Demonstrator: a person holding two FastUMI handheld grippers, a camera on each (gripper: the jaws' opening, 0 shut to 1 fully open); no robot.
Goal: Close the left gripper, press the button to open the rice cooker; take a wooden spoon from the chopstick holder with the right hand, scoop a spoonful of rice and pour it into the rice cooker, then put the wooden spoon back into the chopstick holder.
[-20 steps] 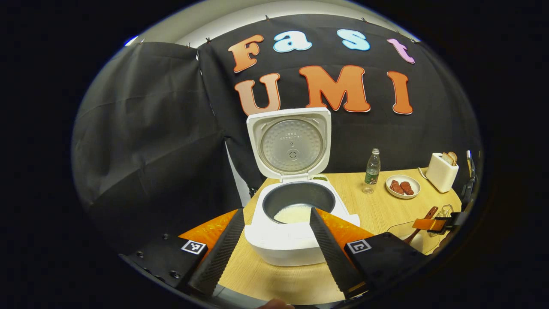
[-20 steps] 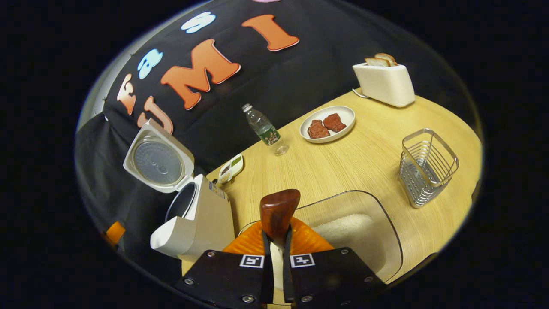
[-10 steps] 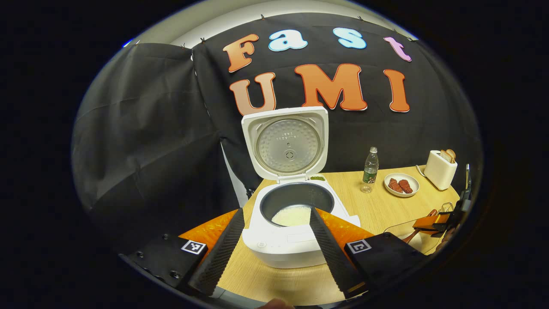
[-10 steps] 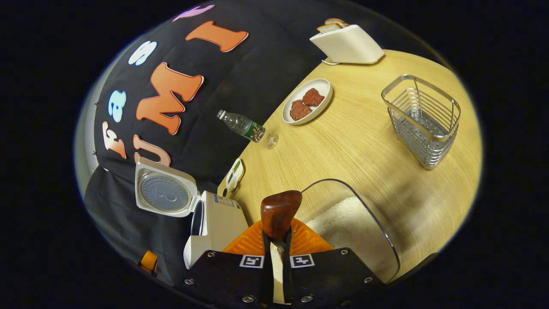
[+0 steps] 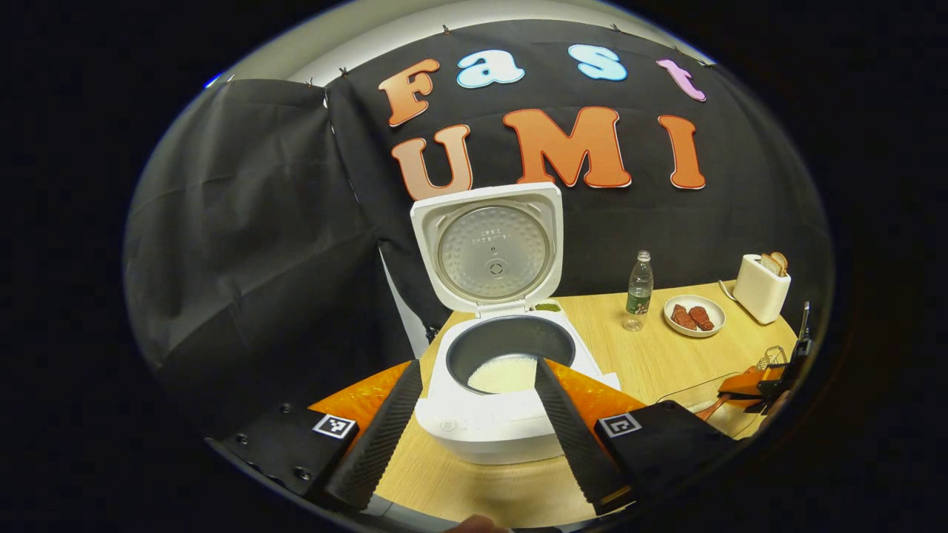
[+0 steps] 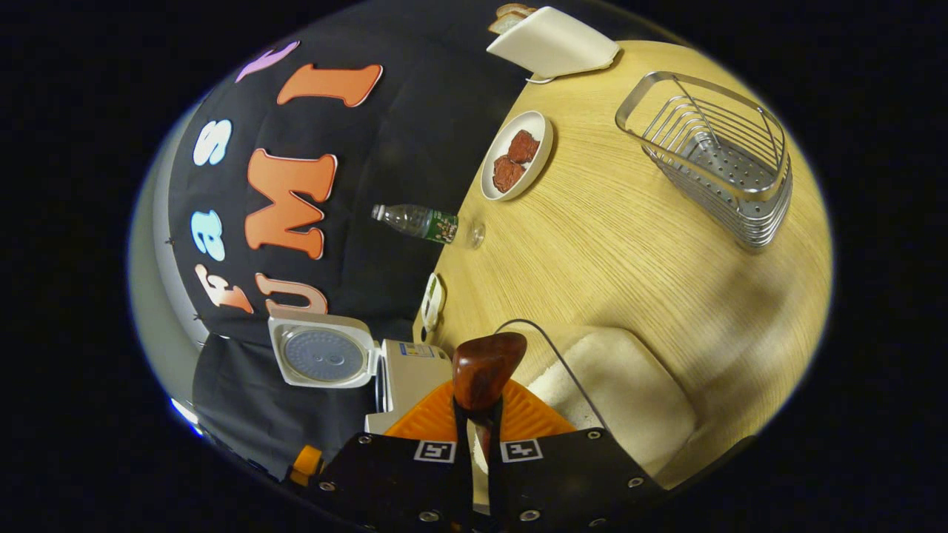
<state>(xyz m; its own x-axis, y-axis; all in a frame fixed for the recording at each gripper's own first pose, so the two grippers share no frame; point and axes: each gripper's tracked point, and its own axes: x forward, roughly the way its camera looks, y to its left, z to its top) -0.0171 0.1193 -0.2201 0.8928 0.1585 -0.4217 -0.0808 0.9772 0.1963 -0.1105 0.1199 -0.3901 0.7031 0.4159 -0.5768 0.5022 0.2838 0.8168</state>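
The white rice cooker (image 5: 489,422) stands open with its lid (image 5: 485,248) upright, and white rice lies in the dark pot (image 5: 511,348). My left gripper (image 5: 476,364) is open, a finger on each side of the cooker's front, touching nothing. My right gripper (image 6: 480,406) is shut on the wooden spoon (image 6: 485,366), whose rounded brown end sticks up between its fingers. It hangs, rolled sideways, over the clear rice container (image 6: 615,385). In the left gripper view the right gripper (image 5: 763,385) holds the spoon (image 5: 715,407) slanting down into that container. The wire chopstick holder (image 6: 711,159) stands beyond.
On the wooden table (image 6: 615,244) are a water bottle (image 6: 418,220), a plate of red meat (image 6: 517,157), a toaster with bread (image 6: 552,44) and a small dish (image 6: 432,300) by the cooker (image 6: 411,366). The black cloth wall closes the back and left.
My right gripper has rolled further sideways with the spoon, so the table tilts steeply in its view and the rice container sits closer. My left gripper has drifted slightly and stays open.
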